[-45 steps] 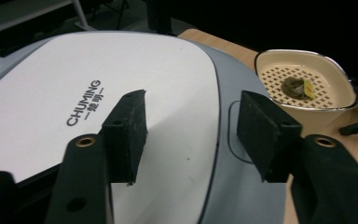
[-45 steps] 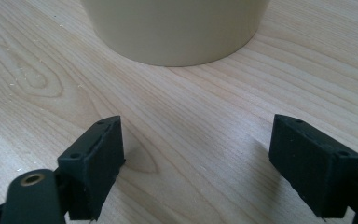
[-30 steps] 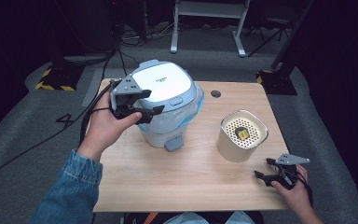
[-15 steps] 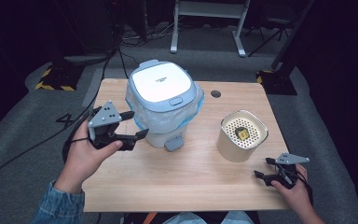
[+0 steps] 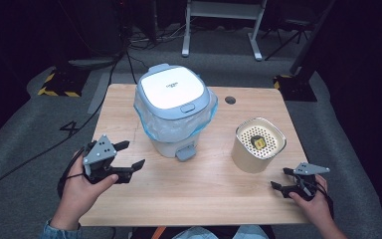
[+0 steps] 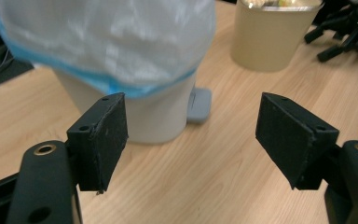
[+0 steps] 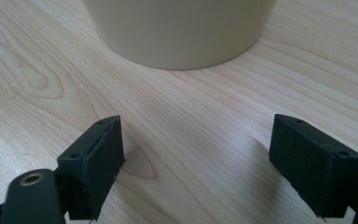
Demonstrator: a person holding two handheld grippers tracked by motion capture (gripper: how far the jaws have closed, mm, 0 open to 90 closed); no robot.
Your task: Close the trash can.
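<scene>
Looking down on the table [image 5: 199, 199], I see my left gripper [image 5: 129, 155] low at the near left, jaws apart with nothing between them; they have just been opening further. It points at the pedal bin [image 5: 174, 112], which stands mid-table with its white lid shut and a blue-edged bag hanging over its rim, close to that gripper but not touching. My right gripper [image 5: 281, 179] rests at the near right, jaws also spread and bare, just beside the beige canister [image 5: 256, 147].
</scene>
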